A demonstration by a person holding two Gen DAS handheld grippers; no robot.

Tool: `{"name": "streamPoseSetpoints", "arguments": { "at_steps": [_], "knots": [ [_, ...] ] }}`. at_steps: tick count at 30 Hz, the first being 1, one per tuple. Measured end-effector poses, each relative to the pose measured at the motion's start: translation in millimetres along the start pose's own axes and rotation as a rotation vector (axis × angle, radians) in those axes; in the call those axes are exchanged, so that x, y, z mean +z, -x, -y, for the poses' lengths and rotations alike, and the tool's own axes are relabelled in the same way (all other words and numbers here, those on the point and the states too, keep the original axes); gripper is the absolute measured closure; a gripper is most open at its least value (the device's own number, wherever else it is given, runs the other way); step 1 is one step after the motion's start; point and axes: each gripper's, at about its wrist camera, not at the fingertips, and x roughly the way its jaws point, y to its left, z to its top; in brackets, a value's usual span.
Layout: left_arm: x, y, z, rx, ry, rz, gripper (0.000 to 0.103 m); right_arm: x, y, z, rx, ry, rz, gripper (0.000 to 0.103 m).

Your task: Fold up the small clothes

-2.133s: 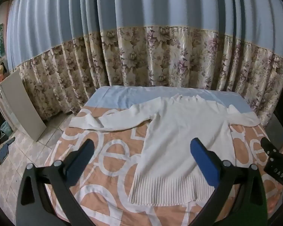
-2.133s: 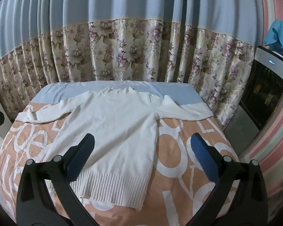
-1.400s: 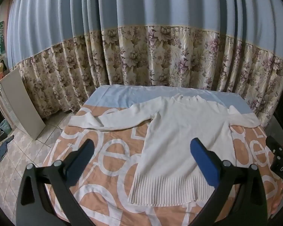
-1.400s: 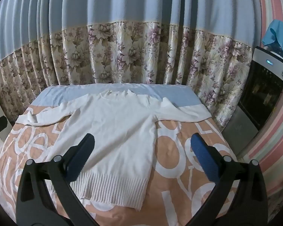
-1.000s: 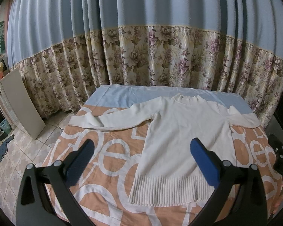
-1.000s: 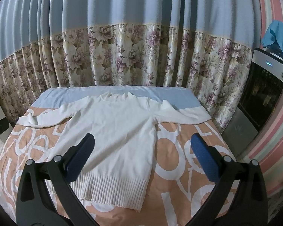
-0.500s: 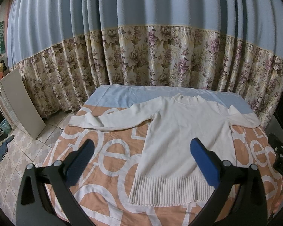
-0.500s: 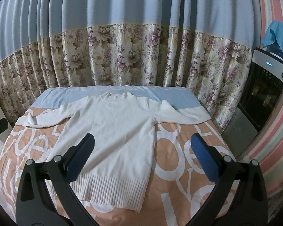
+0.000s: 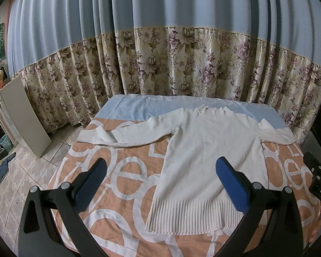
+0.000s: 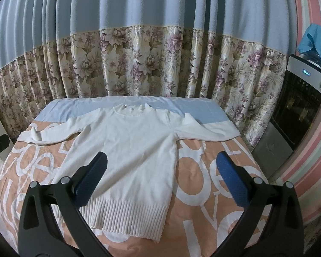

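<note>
**Both tongs hung wide open over a spread sweater**

And there it was, the white knit long-sleeved sweater lay flat on the bed with the peach-and-white lettered cover, neck toward the curtain, ribbed hem nearest the cameras. Both sleeves were flung out sideways: one ran toward the bed's left edge with its cuff doubled over, the other reached the right edge, where a small peak of fabric stood up at the shoulder.

The left tongs were spread wide, blue pads far apart, holding nothing, above the sweater's lower left side. The right tongs were just as wide and just as empty, above the sweater's lower right part; their left pad overlapped the ribbed hem in view, the right pad sat over bare cover.

Behind the bed hung the blue curtain with the floral lower band. A pale blue sheet showed at the bed's far end. A black-fronted appliance with a blue cloth on top stood to the right, against a striped wall.
</note>
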Motion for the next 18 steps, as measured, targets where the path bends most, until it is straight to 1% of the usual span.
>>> {"name": "streamPoseSetpoints", "arguments": {
  "at_steps": [18],
  "knots": [
    [0.5,-0.2,-0.2,0.0,0.001,-0.002,0.001,0.5,-0.4,-0.8,-0.001,0.002,0.0,0.003]
  ]
}}
